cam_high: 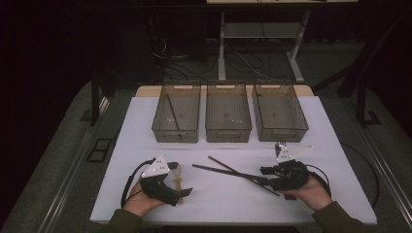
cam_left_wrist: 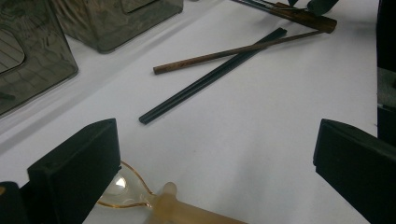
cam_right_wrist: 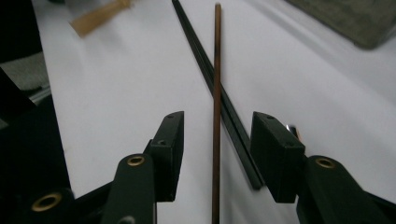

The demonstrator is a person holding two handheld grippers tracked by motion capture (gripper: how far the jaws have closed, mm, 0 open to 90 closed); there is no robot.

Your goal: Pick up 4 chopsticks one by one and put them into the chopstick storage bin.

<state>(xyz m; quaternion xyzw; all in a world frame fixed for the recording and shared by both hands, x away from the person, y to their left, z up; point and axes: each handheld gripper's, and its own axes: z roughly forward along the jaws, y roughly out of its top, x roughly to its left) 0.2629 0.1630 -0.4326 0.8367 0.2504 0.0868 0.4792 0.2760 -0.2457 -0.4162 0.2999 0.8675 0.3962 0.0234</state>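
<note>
A brown chopstick (cam_high: 221, 163) lies crossed over a pair of black chopsticks (cam_high: 206, 168) on the white table (cam_high: 145, 121). My right gripper (cam_high: 265, 175) is low at their right ends. In the right gripper view the brown chopstick (cam_right_wrist: 217, 93) and the black pair (cam_right_wrist: 196, 42) run between the jaws of the right gripper (cam_right_wrist: 217, 149), with gaps to both pads. My left gripper (cam_high: 182, 191) rests at the front left, open wide. A translucent amber spoon (cam_left_wrist: 140, 196) lies by the left jaw of the left gripper (cam_left_wrist: 215, 163).
Three smoky plastic bins stand in a row at the back: left (cam_high: 176, 132), middle (cam_high: 228, 132) and right (cam_high: 282, 131). A dark stick (cam_high: 174, 114) lies in the left bin. The table's front edge is just behind both hands.
</note>
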